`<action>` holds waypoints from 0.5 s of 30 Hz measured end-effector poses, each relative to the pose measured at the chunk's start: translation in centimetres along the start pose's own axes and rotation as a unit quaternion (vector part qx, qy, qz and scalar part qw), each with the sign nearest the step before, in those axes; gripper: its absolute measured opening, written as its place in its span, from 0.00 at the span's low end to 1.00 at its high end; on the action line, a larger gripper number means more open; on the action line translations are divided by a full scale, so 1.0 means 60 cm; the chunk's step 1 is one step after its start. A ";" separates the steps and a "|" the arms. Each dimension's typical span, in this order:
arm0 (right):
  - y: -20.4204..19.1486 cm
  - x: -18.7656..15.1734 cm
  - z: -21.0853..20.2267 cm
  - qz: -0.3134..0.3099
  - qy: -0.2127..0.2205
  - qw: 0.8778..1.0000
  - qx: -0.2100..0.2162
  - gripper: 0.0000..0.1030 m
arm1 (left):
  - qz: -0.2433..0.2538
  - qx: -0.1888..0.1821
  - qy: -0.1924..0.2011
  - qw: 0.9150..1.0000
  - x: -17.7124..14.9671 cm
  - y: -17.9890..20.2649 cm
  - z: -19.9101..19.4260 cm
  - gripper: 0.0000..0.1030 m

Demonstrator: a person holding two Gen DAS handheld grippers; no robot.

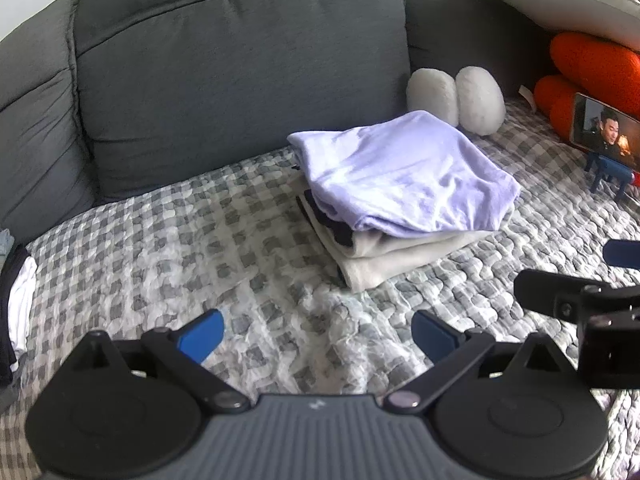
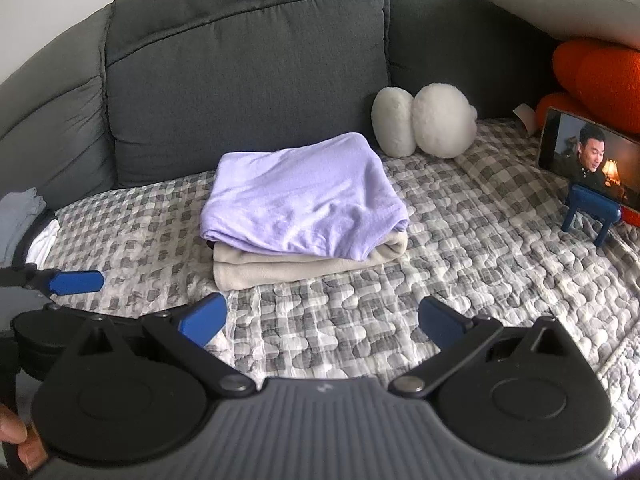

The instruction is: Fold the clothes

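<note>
Folded clothes (image 2: 304, 208) stacked; both hand-held grippers angled down, spread.

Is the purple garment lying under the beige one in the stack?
No, the folded purple garment lies on top of the beige one in the stack on the sofa.

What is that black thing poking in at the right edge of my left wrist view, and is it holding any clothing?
Observer: That is the right gripper. The right wrist view shows it open, with nothing but the checked cover between its blue pads.
Operator: Is somebody there with it?
Observer: Yes. Part of a hand shows in the bottom left corner of that view, next to the black body. I cannot tell which gripper it is holding.
</note>
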State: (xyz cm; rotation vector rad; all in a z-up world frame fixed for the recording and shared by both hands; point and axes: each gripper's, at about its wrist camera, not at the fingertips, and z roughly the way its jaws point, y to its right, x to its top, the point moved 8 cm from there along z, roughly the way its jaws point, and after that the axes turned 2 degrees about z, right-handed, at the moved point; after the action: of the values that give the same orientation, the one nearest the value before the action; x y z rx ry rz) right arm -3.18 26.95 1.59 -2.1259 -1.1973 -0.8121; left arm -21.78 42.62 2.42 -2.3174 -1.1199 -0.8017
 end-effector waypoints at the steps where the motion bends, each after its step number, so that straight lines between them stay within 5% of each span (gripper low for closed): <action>1: 0.000 0.000 0.000 0.000 0.000 1.000 0.000 1.00 | -0.003 0.000 -0.001 1.000 -0.001 0.000 0.001 0.97; 15: -0.006 -0.002 0.004 0.003 -0.005 1.000 0.006 1.00 | -0.015 0.011 -0.005 1.000 -0.004 -0.007 0.006 0.97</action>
State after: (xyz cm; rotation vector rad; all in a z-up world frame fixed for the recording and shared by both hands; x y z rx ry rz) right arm -3.51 27.22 1.39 -2.1248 -1.1983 -0.7908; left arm -22.15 42.91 2.05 -2.2940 -1.1634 -0.7857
